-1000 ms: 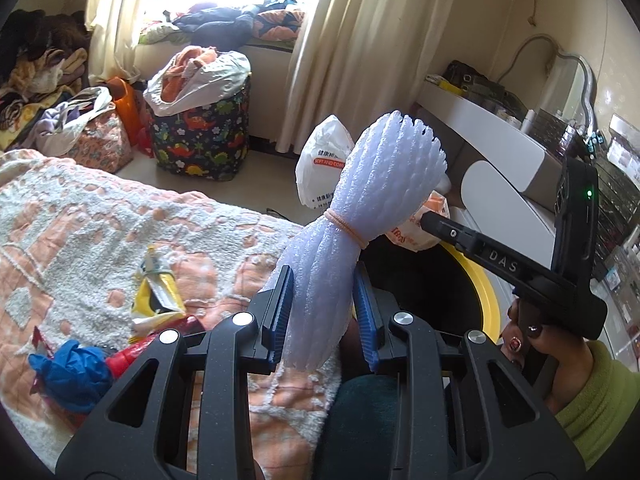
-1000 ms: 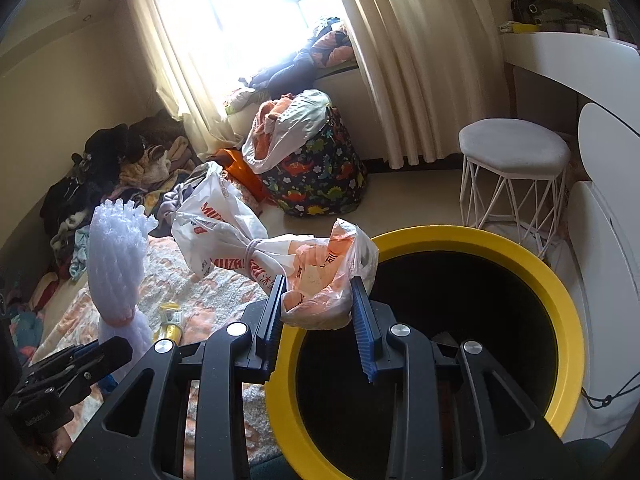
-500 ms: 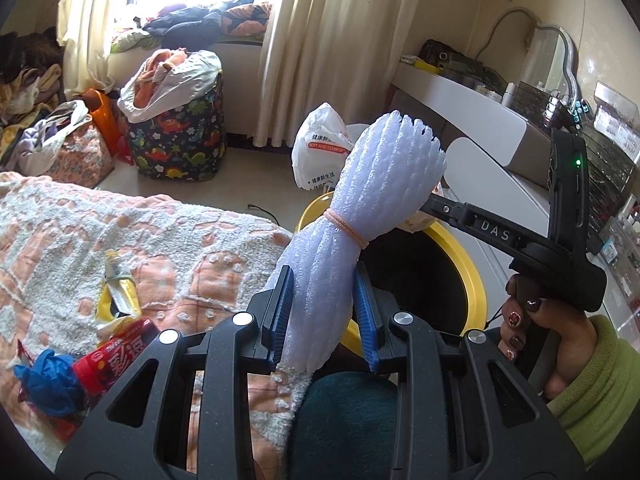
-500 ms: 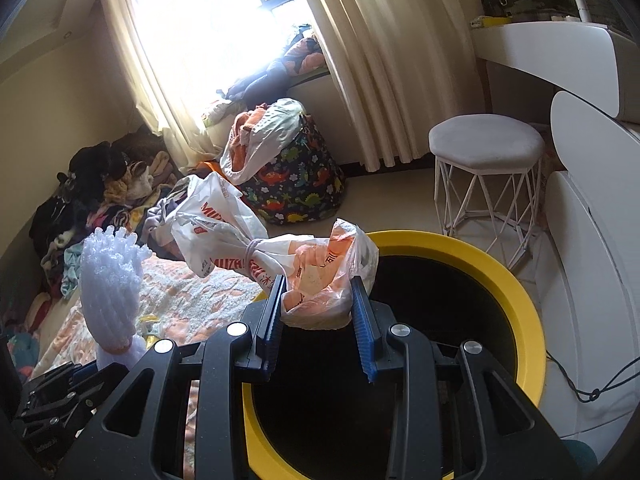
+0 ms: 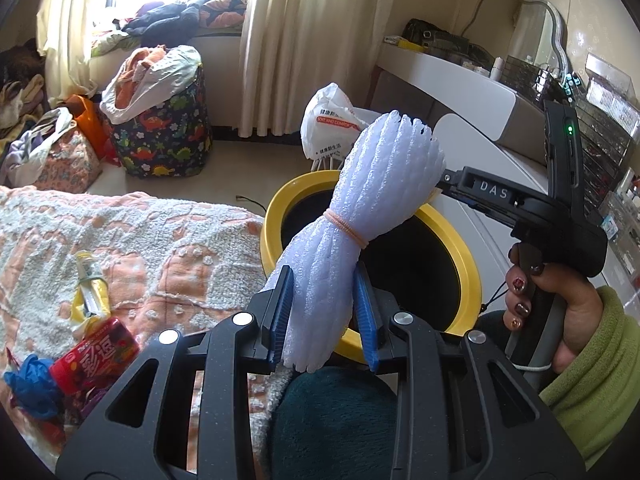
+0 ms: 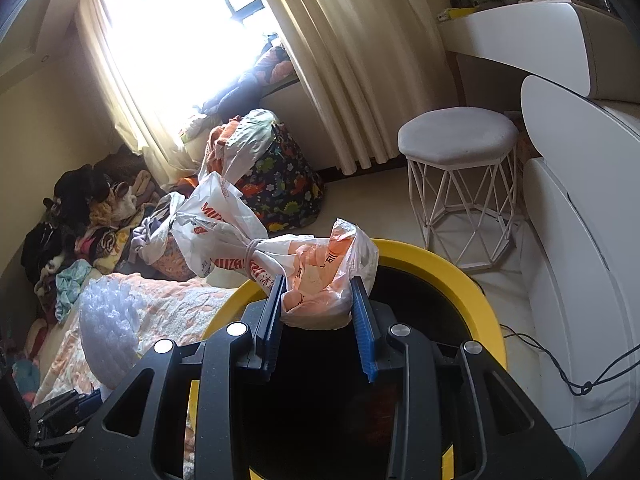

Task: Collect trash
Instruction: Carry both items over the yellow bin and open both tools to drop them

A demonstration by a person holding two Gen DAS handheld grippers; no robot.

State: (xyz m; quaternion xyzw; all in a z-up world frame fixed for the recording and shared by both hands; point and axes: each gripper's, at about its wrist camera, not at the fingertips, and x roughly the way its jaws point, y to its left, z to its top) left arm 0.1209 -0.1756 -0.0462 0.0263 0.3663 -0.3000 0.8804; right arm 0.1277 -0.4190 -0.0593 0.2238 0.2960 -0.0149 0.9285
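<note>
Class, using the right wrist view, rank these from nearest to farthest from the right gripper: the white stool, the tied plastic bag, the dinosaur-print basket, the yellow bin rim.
1. Tied plastic bag, between the right gripper pads.
2. Yellow bin rim, just beyond and below.
3. White stool, on the floor to the right.
4. Dinosaur-print basket, by the curtain; too close to the stool to call.

The bin (image 5: 464,248) stands beside the bed (image 5: 160,240); wrappers (image 5: 92,356) lie on the bed, a stool (image 6: 456,136) behind the bin.

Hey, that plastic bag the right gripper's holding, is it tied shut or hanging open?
Tied shut. The plastic bag is knotted at its neck, with the loose handles flaring out past the knot, while the right gripper clamps its bulging body above the yellow-rimmed bin.
</note>
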